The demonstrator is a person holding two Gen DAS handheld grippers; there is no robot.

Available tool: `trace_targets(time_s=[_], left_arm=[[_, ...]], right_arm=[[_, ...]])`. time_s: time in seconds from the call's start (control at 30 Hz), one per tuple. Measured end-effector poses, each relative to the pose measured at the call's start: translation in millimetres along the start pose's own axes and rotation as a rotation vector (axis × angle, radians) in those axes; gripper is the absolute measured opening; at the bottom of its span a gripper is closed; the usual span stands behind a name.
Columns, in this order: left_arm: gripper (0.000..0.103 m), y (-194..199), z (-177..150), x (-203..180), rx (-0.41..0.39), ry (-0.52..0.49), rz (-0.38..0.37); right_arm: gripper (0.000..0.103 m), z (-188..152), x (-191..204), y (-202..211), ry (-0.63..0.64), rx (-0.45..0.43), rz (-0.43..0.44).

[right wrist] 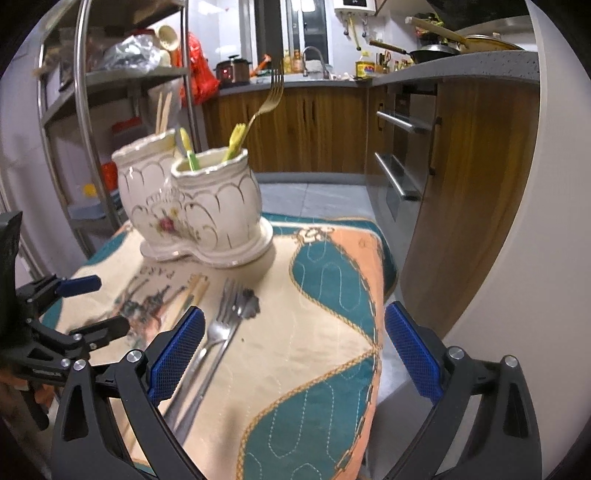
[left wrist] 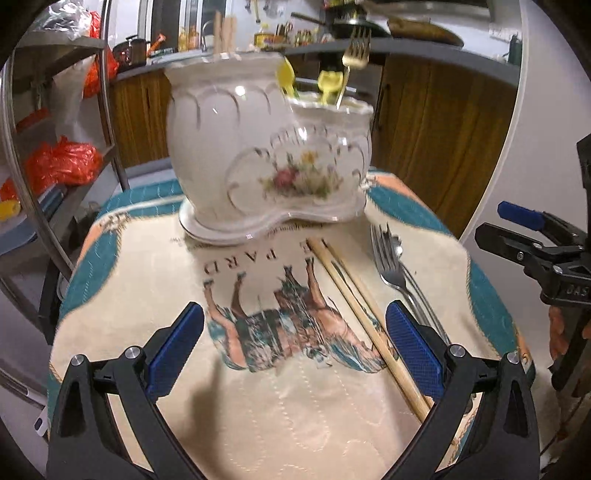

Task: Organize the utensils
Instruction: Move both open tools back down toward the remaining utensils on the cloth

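Note:
A white floral ceramic utensil holder with two joined pots stands at the back of the cloth-covered table. The taller pot holds wooden sticks. The lower pot holds a gold fork and yellow-green plastic utensils. On the cloth lie a pair of wooden chopsticks and steel forks. My left gripper is open above the cloth, its right finger beside the chopsticks. My right gripper is open, its left finger over the fork handles.
A metal shelf rack with red bags stands left of the table. Wooden kitchen cabinets and an oven are behind. The table edge drops off on the right in the right wrist view.

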State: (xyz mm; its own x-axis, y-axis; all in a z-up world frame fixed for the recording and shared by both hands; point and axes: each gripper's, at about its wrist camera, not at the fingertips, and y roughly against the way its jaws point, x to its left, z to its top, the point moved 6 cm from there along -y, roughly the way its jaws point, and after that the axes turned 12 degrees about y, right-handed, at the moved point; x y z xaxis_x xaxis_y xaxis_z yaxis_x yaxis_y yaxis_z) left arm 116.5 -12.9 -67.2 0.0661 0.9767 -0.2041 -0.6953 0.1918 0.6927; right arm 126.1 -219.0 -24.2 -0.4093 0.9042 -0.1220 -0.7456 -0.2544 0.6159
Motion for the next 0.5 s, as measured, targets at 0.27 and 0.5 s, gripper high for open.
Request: trace_targets(time_s=[0.27, 0.5], left_arm=[[0.09, -16.4, -12.8, -10.5, 0.06, -0.014, 0.033], [0.076, -20.1, -19.4, -19.4, 0.094, -0.048, 0.028]], right_arm=[[0.097, -12.3, 3.6, -11.4, 0.014, 0.058, 0.013], [0.097, -20.4, 11.8, -22.2, 0.034, 0.121, 0.042]])
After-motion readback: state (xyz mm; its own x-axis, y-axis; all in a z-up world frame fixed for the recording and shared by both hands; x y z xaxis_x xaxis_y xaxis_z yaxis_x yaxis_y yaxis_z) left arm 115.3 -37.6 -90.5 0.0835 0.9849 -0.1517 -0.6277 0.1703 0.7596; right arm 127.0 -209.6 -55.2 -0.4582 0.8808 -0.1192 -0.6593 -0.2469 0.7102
